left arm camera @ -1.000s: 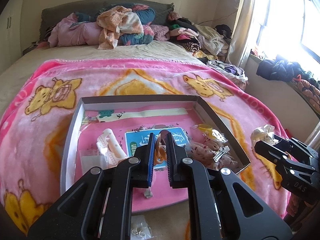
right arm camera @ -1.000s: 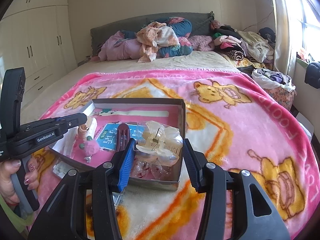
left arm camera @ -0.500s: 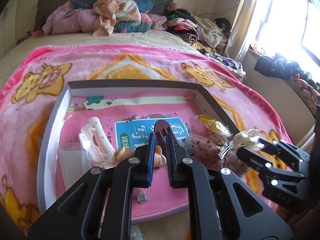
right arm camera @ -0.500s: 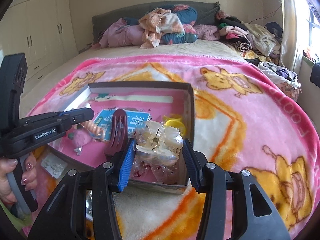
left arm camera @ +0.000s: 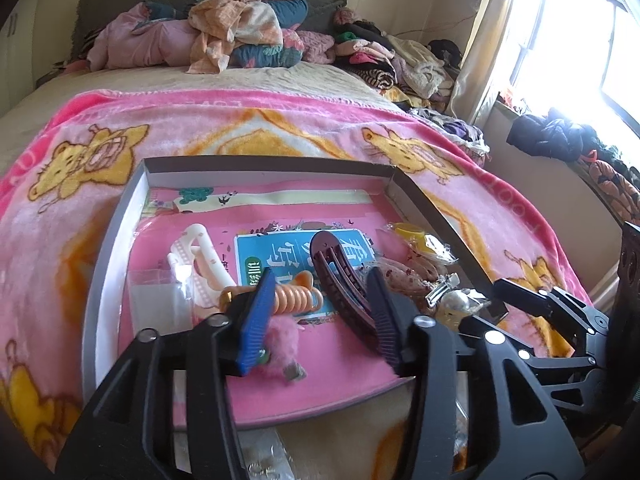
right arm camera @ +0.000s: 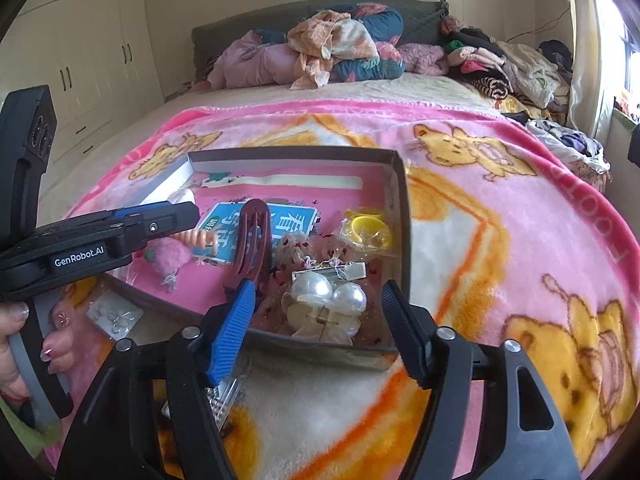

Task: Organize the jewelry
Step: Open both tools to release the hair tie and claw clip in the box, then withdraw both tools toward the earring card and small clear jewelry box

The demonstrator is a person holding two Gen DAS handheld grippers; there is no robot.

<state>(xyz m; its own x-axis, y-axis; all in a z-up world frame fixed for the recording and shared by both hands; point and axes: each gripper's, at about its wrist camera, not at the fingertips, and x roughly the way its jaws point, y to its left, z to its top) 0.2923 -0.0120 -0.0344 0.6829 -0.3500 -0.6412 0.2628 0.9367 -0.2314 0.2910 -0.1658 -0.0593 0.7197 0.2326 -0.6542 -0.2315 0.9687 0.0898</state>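
Note:
A shallow grey box (left arm camera: 116,236) with a pink floor lies on the pink blanket (right arm camera: 500,216). In it lie an orange spiral hair tie with a pink pompom (left arm camera: 296,300), a dark red hair clip (left arm camera: 340,276), a white claw clip (left arm camera: 192,256), a yellow ring in a bag (right arm camera: 368,228) and a pearl clip (right arm camera: 328,296). My left gripper (left arm camera: 320,308) is open over the orange tie and red clip. My right gripper (right arm camera: 316,316) is open, with the pearl clip lying in the box's near right corner between its fingers.
A small bag of earrings (right arm camera: 116,316) lies on the blanket outside the box's near edge. A pile of clothes (left arm camera: 224,36) sits at the head of the bed, more clothes (right arm camera: 508,64) at the far right. Cupboards (right arm camera: 80,60) stand left, a window (left arm camera: 580,40) right.
Both grippers have opened. The left let go of the orange hair tie and red clip into the box. The right let go of the pearl clip, which now lies in the box corner.

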